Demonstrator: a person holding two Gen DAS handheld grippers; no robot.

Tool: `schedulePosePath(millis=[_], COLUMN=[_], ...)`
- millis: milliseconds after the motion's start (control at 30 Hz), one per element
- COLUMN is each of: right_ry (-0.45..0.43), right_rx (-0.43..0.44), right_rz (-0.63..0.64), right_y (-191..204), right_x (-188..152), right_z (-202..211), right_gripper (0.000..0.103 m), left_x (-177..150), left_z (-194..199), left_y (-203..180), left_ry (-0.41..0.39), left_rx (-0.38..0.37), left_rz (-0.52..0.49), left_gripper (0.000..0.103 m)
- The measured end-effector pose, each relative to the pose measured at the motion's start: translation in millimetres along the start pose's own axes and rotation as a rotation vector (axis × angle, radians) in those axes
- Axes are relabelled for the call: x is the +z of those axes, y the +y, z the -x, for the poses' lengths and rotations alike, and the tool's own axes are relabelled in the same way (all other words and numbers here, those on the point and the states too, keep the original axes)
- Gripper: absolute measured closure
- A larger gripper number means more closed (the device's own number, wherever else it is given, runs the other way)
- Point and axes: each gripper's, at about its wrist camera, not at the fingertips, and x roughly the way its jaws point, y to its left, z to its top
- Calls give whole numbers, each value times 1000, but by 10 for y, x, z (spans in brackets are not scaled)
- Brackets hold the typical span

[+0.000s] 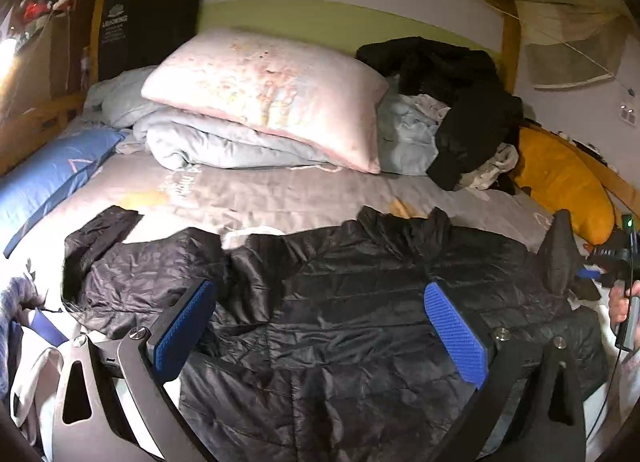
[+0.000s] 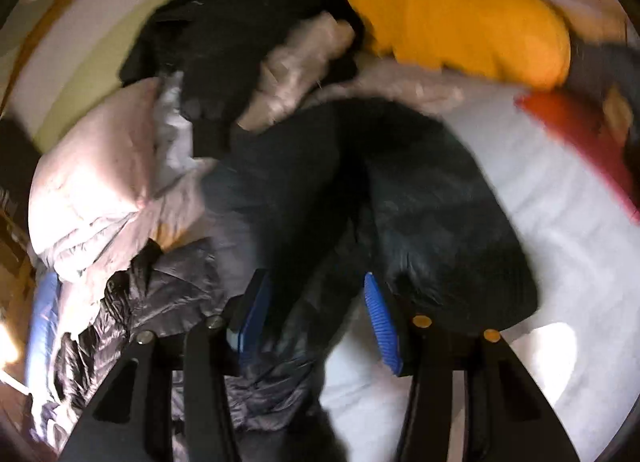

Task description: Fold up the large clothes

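Left gripper's fingers (image 1: 188, 326) spread wide over the black puffer jacket (image 1: 340, 302) lying flat on the bed (image 1: 280, 193), right gripper (image 2: 316, 314) part-open around its sleeve, grip unclear; light, soft, slippery shell, probably best pinched at hem or cuff.

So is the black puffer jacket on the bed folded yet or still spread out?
Mostly spread out. The black puffer jacket lies flat across the bed, collar away from the camera, one sleeve stretched sideways, the other sleeve end lifted.
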Motion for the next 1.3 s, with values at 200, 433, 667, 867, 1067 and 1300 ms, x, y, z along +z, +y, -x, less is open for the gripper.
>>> schedulePosePath(millis=[200, 433, 667, 867, 1067, 1300], right_ry=[44, -43, -108, -97, 44, 136], right_rx=[-47, 48, 115, 217, 318, 254], right_rz=[-2, -16, 181, 358, 655, 708], right_y=[-98, -182, 401, 814, 1595, 1762], right_x=[82, 145, 16, -298, -1100, -1507], right_z=[-407, -221, 278, 502, 460, 162], right_gripper=[57, 101, 101, 101, 101, 100], left_x=[-25, -58, -99, -118, -157, -219], left_z=[51, 132, 211, 257, 220, 181], left_y=[3, -115, -232, -362, -412, -424], left_ry=[9, -9, -37, -52, -36, -6], left_rx=[-23, -13, -2, -23, -24, -40], left_rz=[11, -45, -92, -133, -139, -140], left_gripper=[0, 0, 0, 0, 0, 0])
